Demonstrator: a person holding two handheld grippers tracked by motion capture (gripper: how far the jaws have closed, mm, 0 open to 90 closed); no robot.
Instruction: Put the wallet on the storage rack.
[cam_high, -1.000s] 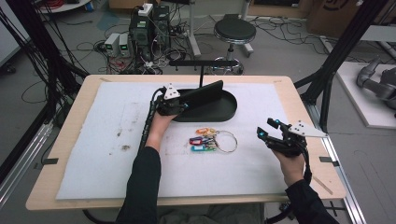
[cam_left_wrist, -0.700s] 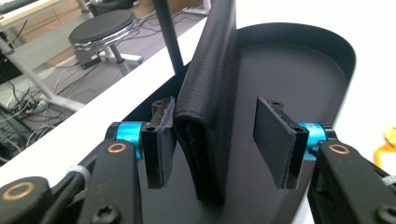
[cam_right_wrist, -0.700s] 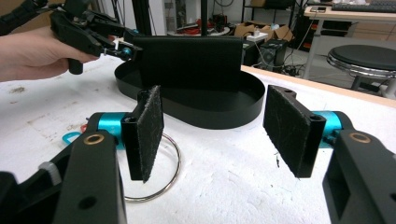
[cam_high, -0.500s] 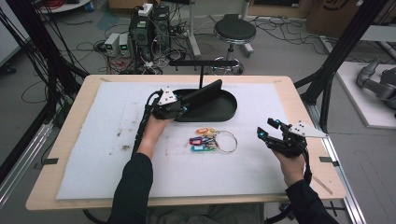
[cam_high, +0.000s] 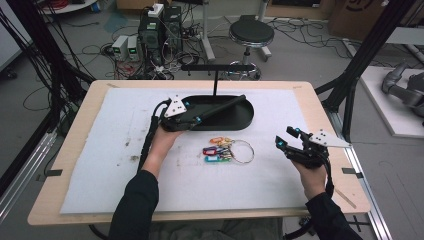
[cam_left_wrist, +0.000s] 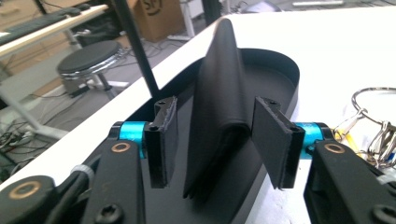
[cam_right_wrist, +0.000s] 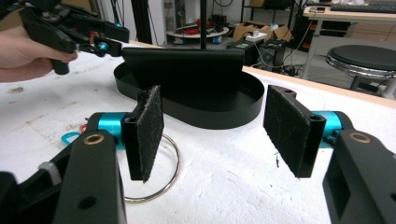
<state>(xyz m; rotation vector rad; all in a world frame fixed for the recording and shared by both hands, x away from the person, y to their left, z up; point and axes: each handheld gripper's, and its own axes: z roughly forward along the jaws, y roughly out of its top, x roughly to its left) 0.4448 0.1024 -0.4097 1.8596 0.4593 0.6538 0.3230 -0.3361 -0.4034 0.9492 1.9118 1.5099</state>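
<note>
The table carries a white mat that covers most of its wooden top. On the far middle of the mat stands a black oval tray, and a thin black post with a crossbar rises behind it.

A folded black wallet rests tilted in the tray, one end up on the far rim. From the high view it reads as a dark bar lying aslant across the tray. The left gripper view shows it differently: the wallet stands on edge with its rounded fold toward the camera, and the tray's wall curves behind it. The right gripper view shows the wallet's broad flat side, propped above the tray rim.

The left gripper sits at the near left end of the tray. Its jaws have just been opening; the wallet is between them, yet both pads stand apart from it with a gap on each side, so nothing is gripped.

The right gripper hovers near the right edge of the mat, well apart from the tray, jaws wide and holding nothing.

Between the two hands, just in front of the tray, lies a bunch of coloured key tags on a metal ring. The right gripper view catches that ring just beyond its own left pad.
</note>
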